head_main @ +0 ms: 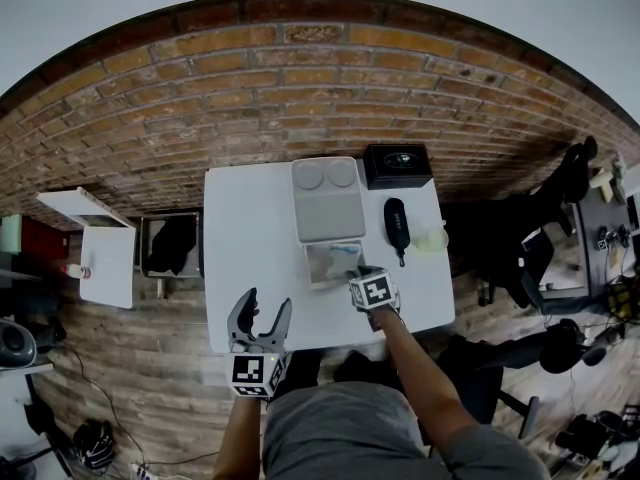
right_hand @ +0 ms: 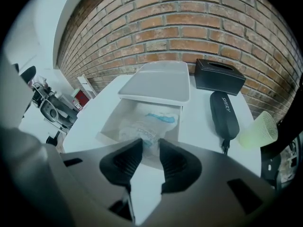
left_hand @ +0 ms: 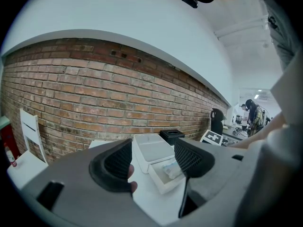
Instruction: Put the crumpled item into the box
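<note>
The crumpled item [right_hand: 144, 124], a white plastic wrapper with blue print, lies inside the open white box [right_hand: 111, 122] on the white table [head_main: 250, 228]. In the head view the wrapper [head_main: 340, 258] shows in the box [head_main: 318, 276] at the table's middle. My right gripper [right_hand: 150, 148] hovers at the box's near edge, its jaws a narrow gap apart, with the wrapper's near edge just past the fingertips. In the head view the right gripper [head_main: 360, 273] sits by the box's right corner. My left gripper [head_main: 268, 303] stands open over the table's front left, nothing in it; its own view shows the wrapper [left_hand: 171, 167] between its jaws, far off.
The box's grey lid [head_main: 325, 203] lies just behind the box. A black box [head_main: 397, 164] stands at the back right, a black case [head_main: 397, 226] and a pale green cup [head_main: 432, 238] to the right. A small white side table [head_main: 105, 258] stands at the left.
</note>
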`<action>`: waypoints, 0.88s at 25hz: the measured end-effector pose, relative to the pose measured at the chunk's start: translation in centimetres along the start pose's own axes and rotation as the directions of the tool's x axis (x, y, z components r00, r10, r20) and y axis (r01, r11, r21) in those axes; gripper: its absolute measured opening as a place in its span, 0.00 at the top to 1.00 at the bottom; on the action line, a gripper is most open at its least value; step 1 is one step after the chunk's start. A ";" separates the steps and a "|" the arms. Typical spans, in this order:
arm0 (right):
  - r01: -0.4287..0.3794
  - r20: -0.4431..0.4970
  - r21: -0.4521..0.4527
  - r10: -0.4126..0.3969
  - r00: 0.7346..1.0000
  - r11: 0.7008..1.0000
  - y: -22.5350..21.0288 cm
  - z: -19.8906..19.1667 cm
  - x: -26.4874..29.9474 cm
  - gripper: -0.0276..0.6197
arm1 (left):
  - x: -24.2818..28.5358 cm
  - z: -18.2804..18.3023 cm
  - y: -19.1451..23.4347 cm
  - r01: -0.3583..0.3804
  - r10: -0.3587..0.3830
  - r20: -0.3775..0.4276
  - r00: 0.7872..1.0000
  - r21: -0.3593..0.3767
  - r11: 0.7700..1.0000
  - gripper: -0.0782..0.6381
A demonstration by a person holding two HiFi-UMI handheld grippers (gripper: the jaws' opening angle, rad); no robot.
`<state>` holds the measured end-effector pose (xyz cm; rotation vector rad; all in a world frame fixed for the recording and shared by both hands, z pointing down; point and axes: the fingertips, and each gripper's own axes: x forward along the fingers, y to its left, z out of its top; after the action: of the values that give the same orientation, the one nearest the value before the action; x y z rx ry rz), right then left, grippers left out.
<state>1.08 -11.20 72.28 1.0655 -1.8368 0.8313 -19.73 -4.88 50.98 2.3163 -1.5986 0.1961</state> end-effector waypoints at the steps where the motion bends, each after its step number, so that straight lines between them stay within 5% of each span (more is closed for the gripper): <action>1: -0.005 -0.001 -0.002 0.005 1.000 1.000 0.1 0.0 0.0 0.77 | 0.0 0.0 0.0 -0.001 0.001 0.000 1.000 -0.001 1.000 0.51; 13: -0.093 0.032 -0.077 0.096 0.995 0.993 1.9 0.4 0.3 0.50 | 0.1 0.0 0.0 -0.007 0.007 -0.003 1.000 0.001 1.000 0.51; 22: -0.065 0.040 -0.101 0.069 0.997 0.993 1.3 -0.3 -0.2 0.47 | 0.6 0.1 -0.3 0.006 -0.006 -0.004 1.000 0.004 1.000 0.51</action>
<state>0.08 -10.39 72.05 0.9705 -1.9388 0.7525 -19.24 -5.33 51.01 2.3217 -1.5911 0.2028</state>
